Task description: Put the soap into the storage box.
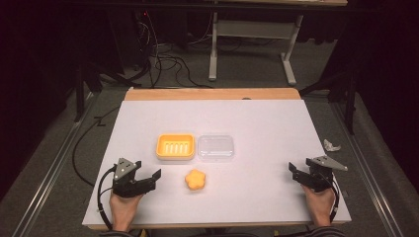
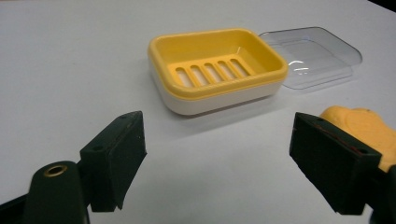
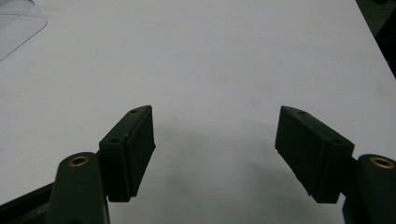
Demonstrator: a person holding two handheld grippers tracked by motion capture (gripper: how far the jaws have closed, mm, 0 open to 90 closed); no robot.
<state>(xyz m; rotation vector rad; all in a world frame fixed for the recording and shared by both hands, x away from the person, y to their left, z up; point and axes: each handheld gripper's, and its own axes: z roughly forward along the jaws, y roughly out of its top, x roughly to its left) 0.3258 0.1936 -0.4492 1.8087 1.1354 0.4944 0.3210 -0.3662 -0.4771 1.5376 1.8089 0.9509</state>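
A yellow soap dish (image 1: 175, 146) (image 2: 217, 70) with a slotted tray stands mid-table. Touching its right side lies a clear plastic lid (image 1: 216, 147) (image 2: 310, 56), whose corner also shows in the right gripper view (image 3: 16, 23). An orange flower-shaped soap (image 1: 195, 179) (image 2: 364, 128) lies in front of them. My left gripper (image 1: 155, 179) (image 2: 217, 135) is at the front left, open, with nothing between its jaws; the soap sits just beyond its right jaw. My right gripper (image 1: 294, 174) (image 3: 215, 121) stands open over bare table at the front right.
The white table top (image 1: 247, 118) has a wooden far edge (image 1: 212, 94). A crumpled white scrap (image 1: 332, 145) lies on the floor at the right. Cables (image 1: 163, 59) and another table's frame (image 1: 252, 29) stand behind.
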